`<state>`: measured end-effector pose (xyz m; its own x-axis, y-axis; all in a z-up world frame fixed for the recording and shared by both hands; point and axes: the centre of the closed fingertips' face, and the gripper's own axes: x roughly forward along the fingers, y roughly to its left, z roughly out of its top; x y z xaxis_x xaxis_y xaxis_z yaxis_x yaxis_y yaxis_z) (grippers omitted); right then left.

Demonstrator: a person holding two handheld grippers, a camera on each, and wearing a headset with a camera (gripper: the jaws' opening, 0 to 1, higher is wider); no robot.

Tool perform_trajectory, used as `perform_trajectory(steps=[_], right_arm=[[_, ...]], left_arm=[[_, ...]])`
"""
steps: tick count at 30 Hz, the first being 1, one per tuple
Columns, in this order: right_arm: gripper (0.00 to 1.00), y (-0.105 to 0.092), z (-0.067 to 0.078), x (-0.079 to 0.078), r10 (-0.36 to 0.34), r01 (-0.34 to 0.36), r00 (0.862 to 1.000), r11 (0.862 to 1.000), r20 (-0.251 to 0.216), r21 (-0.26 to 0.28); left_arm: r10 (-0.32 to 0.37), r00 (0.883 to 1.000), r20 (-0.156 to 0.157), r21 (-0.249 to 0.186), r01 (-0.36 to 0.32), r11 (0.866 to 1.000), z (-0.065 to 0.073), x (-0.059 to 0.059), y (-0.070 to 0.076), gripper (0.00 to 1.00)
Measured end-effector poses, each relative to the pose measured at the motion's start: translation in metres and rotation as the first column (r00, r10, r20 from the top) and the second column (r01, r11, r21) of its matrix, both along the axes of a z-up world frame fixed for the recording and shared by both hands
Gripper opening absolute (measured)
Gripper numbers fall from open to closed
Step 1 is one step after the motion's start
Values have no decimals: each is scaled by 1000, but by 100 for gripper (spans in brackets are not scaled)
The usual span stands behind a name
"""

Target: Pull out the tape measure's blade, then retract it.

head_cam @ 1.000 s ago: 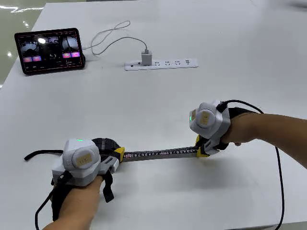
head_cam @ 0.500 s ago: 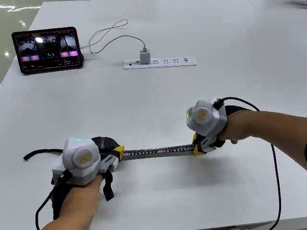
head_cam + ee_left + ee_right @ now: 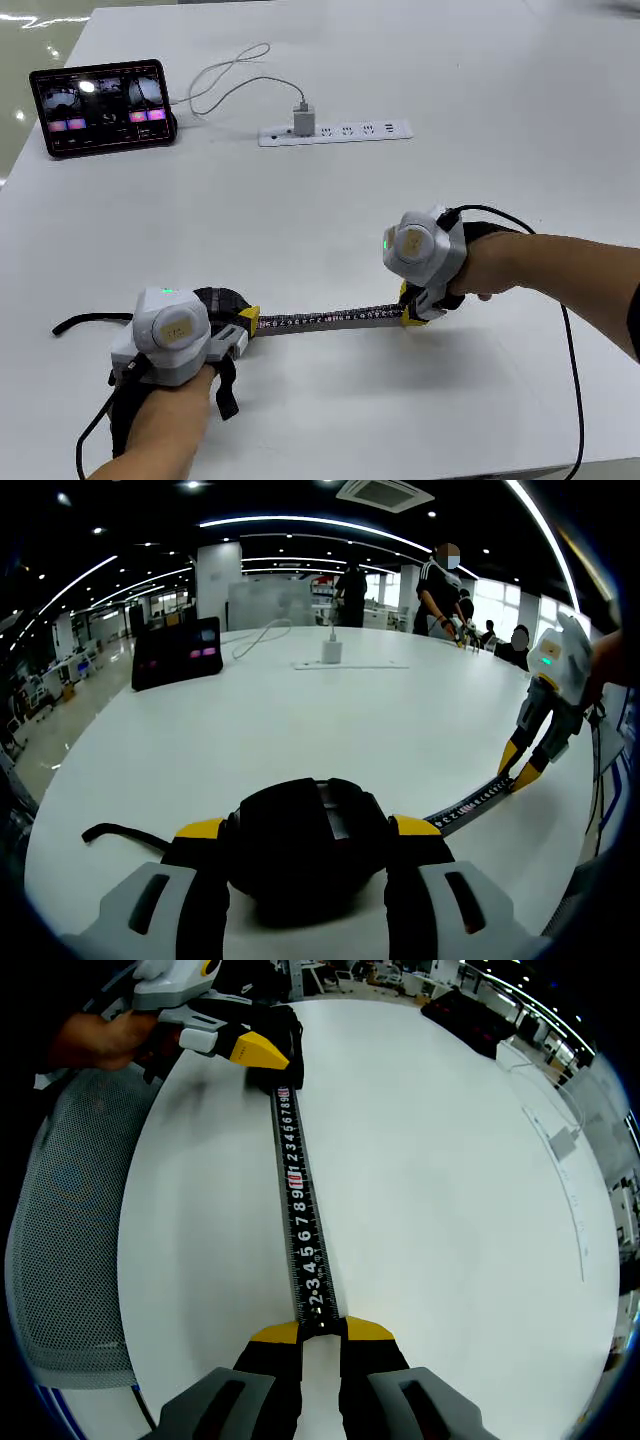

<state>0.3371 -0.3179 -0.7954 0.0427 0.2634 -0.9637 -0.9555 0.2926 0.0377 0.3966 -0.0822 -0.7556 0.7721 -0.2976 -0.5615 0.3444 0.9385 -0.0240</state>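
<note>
While the left gripper (image 3: 308,830) clamps its fingers (image 3: 203,830) around the tape measure case (image 3: 310,845), the right gripper (image 3: 322,1332) pinches the blade (image 3: 298,1210) tip, fingers nearly shut.

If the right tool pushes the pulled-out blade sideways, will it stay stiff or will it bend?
The blade is a thin, narrow strip stretched between the case and the right tool, so it probably flexes and may buckle. Lifted by its end, it would likely sag. If released, it may snap back toward the case clamped in the left tool.
</note>
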Motion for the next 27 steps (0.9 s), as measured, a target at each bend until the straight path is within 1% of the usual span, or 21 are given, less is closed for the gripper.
perform_trajectory(steps=[10, 16, 20, 27], right_arm=[[9, 2, 0, 1, -13, 13, 1000, 1000, 1, -14], [9, 4, 0, 1, -2, 2, 1000, 1000, 3, -15], [9, 5, 0, 1, 4, -4, 1000, 1000, 2, -12], [9, 7, 0, 1, 4, -4, 1000, 1000, 2, -13]], left_arm=[[-1, 1000, 1, -1, 1, 1000, 0, 0, 0, 59], [-1, 1000, 4, 0, 1, 1000, 0, 0, 0, 59], [-2, 1000, 0, 0, 2, 1000, 0, 0, 0, 59], [-2, 1000, 2, 0, 2, 1000, 0, 0, 0, 59]])
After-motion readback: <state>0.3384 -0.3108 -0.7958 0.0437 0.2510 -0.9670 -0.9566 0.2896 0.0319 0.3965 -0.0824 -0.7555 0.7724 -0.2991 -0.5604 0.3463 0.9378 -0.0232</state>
